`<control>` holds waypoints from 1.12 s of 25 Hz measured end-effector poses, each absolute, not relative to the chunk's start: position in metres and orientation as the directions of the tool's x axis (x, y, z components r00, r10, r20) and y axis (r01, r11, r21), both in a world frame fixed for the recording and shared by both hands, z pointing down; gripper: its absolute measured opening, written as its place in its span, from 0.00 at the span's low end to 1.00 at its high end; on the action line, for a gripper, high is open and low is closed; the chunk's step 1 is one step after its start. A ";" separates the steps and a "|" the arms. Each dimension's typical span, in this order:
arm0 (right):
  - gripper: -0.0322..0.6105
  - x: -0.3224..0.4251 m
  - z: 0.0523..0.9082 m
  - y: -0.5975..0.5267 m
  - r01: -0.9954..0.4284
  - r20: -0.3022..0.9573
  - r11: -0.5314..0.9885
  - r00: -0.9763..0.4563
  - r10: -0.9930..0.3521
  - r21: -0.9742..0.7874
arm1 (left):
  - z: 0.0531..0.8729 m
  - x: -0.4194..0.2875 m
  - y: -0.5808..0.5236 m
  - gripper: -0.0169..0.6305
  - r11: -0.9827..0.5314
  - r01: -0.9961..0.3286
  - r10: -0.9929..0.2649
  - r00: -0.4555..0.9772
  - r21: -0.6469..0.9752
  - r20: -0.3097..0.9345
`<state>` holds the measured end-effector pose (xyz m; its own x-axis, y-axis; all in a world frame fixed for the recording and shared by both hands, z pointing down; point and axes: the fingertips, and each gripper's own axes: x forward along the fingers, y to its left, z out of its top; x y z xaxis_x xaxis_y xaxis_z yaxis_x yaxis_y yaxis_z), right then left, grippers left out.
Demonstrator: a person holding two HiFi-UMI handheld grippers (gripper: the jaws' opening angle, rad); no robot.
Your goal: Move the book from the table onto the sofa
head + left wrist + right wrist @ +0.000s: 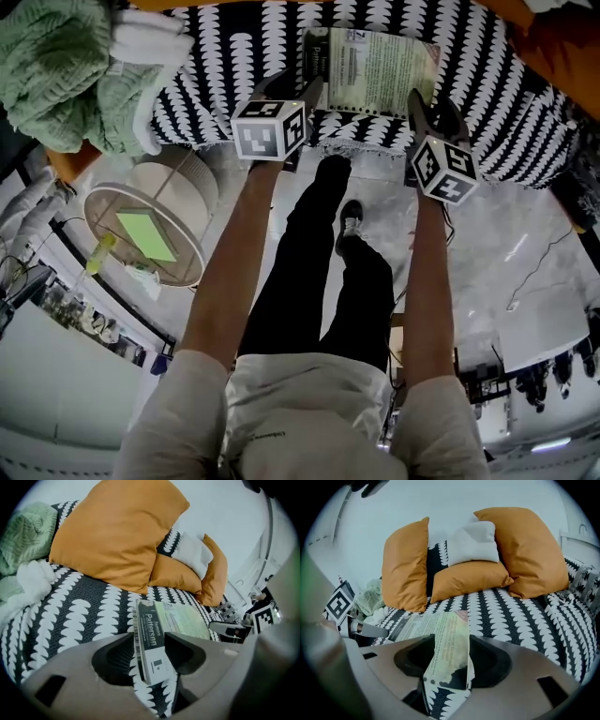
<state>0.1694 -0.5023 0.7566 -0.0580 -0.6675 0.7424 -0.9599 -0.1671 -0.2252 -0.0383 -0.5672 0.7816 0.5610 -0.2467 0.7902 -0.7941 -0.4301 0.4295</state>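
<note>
Two grippers grasp the paperback book point(375, 70): the left gripper point(149, 649) has its jaws clenched on the spine side, and the right gripper point(447, 654) has its jaws clenched on the opposite side. The book sits low over the sofa point(225, 56) seat, near its front edge. Releasing one side first risks the book sliding off that edge.

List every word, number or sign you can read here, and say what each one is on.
"James Patterson": spine of the book, read in the left gripper view.
Print on the book's cover: too small and blurred to read.
Cubes on the left gripper and right gripper: square marker patterns, no words.
</note>
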 end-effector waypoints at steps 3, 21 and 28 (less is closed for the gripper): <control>0.38 0.164 0.745 -0.489 -0.962 0.748 -0.156 -0.066 -0.661 -0.223 | 0.771 -0.050 -0.555 0.34 -0.429 -0.793 -0.269 0.569 0.432 0.777; 0.38 0.106 0.602 -0.329 -0.990 0.684 -0.006 -0.093 -0.724 -0.142 | 0.598 -0.022 -0.385 0.30 -0.657 -0.671 -0.307 0.655 0.345 0.690; 0.37 0.090 0.517 -0.261 -0.986 0.639 -0.040 -0.075 -0.766 -0.164 | 0.503 -0.029 -0.325 0.24 -0.689 -0.667 -0.381 0.667 0.285 0.640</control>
<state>0.0897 -0.2611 0.5173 -0.0754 -0.7657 0.6388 -0.9856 -0.0402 -0.1645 -0.0287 -0.3252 0.5031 0.6673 -0.3809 0.6401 -0.6667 -0.6886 0.2853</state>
